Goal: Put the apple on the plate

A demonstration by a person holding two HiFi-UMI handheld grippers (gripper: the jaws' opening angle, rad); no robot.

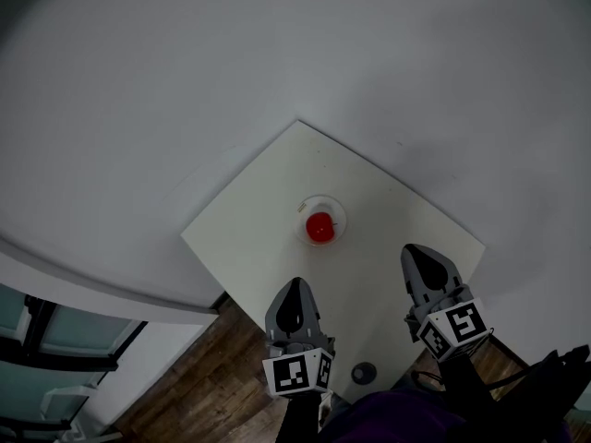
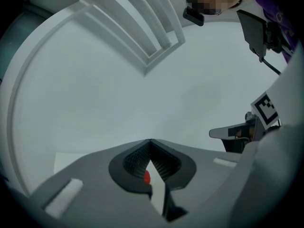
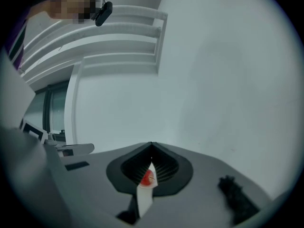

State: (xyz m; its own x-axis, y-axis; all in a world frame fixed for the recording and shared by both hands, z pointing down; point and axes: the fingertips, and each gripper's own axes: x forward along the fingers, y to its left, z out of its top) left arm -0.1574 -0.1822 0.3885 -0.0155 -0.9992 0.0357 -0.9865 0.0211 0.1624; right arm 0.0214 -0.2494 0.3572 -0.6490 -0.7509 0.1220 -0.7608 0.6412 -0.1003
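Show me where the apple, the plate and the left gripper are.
apple [image 1: 319,228], head view, middle of its red top.
plate [image 1: 338,208], head view, on its bare rim beyond the apple.
left gripper [image 1: 297,285], head view, where its closed jaws' tips meet.

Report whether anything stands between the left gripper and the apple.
Nothing visible does. Only bare table lies between the shut left gripper and the apple, which already sits on the plate.

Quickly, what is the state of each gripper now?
Left gripper: closed, holding nothing.
Right gripper: closed, holding nothing.
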